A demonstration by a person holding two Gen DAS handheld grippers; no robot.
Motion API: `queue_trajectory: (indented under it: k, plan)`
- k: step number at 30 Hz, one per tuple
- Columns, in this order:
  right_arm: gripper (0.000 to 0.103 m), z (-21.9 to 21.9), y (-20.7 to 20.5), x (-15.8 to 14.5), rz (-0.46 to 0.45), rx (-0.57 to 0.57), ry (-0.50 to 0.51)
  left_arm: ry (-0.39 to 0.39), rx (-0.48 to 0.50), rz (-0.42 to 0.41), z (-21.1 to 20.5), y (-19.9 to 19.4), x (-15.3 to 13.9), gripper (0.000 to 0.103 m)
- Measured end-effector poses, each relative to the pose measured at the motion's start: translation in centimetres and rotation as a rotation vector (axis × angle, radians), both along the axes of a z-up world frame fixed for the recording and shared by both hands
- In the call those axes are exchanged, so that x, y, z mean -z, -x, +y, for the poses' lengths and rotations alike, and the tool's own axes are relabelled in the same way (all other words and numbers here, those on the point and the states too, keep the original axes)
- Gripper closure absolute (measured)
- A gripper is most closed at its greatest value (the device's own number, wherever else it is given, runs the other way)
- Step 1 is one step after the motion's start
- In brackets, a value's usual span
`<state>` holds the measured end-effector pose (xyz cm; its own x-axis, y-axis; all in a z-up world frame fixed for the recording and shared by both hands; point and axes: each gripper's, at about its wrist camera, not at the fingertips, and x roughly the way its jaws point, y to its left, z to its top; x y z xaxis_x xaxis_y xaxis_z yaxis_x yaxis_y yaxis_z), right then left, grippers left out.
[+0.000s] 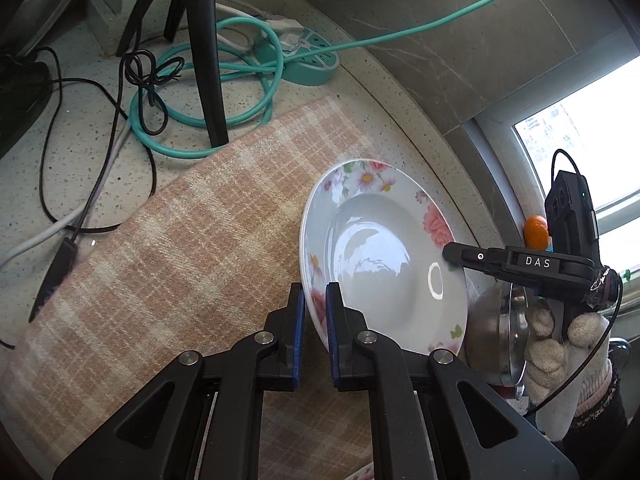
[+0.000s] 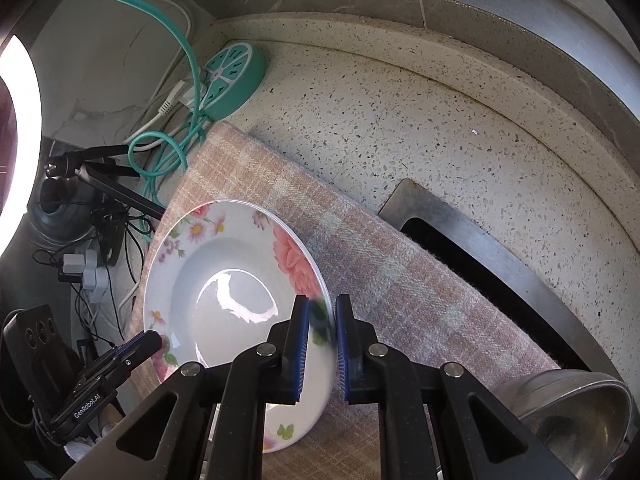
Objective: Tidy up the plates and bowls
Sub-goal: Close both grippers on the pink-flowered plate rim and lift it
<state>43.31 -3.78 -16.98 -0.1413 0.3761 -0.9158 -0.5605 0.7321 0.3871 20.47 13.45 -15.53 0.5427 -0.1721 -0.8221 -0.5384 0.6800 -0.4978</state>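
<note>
We hold the floral plate (image 1: pixel 384 256) tilted above the checked cloth (image 1: pixel 180 248), our left gripper (image 1: pixel 315 304) clamped on its near rim. Our right gripper (image 2: pixel 322 320) pinches the opposite rim, and a steel bowl (image 2: pixel 576 412) sits just beside the cloth.

Each fisheye camera looks forward and down along its own gripper, close over the counter (image 1: pixel 100 152). The left view faces rightward toward the window; the right view faces leftward. Both share the floral plate (image 1: pixel 384 256) (image 2: pixel 240 280), checked cloth (image 1: pixel 180 260) (image 2: pixel 360 248) and teal power strip (image 1: pixel 312 56) (image 2: pixel 234 76).
</note>
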Motion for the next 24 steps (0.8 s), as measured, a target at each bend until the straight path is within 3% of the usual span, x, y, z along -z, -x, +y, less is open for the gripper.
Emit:
queue_trajectory:
  k: [24]
  plan:
    - [0.093, -1.2, 4.7, -2.3, -0.018, 0.056, -0.023, -0.025, 0.052, -0.03, 0.6, 3.7, -2.7, 0.095]
